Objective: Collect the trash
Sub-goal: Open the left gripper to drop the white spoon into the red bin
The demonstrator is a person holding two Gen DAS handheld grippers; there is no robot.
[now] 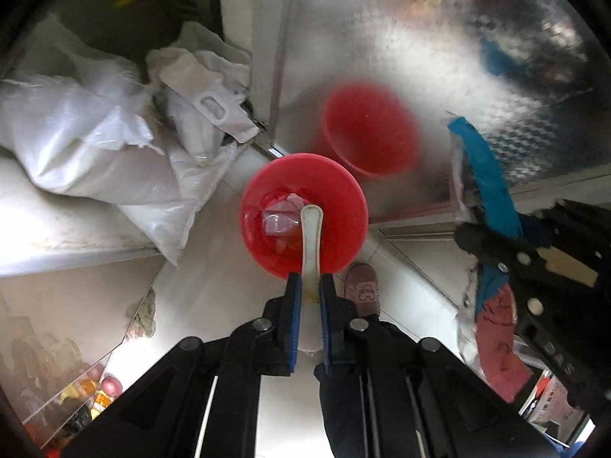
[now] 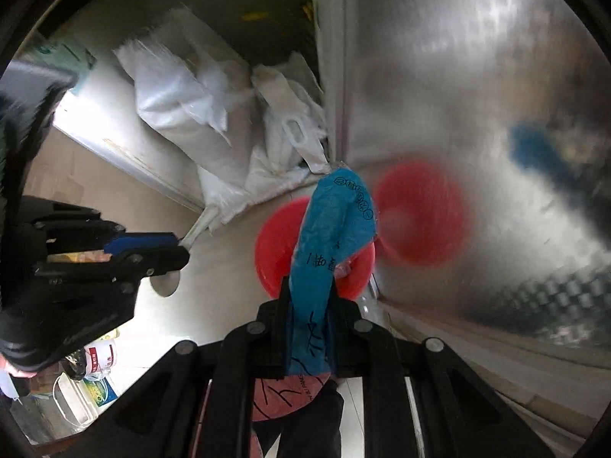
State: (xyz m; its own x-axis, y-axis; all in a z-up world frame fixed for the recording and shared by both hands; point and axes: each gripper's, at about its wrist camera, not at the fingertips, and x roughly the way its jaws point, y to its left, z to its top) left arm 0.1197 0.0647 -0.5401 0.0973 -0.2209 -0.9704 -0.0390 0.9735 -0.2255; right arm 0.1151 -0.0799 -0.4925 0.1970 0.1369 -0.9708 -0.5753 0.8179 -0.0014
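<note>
Left gripper jaws clenched on a white spoon, over the red bin on the floor. Only the left view shows trash inside. Right gripper jaws grasp a blue wrapper, partly hiding the bin.

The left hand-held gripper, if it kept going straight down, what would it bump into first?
Probably the red bin on the floor. The left hand-held gripper, shut on a white spoon, points almost straight into it, so the spoon's tip would likely meet the trash inside first. Depth is unclear.

One red bin, one spoon, one wrapper.
</note>
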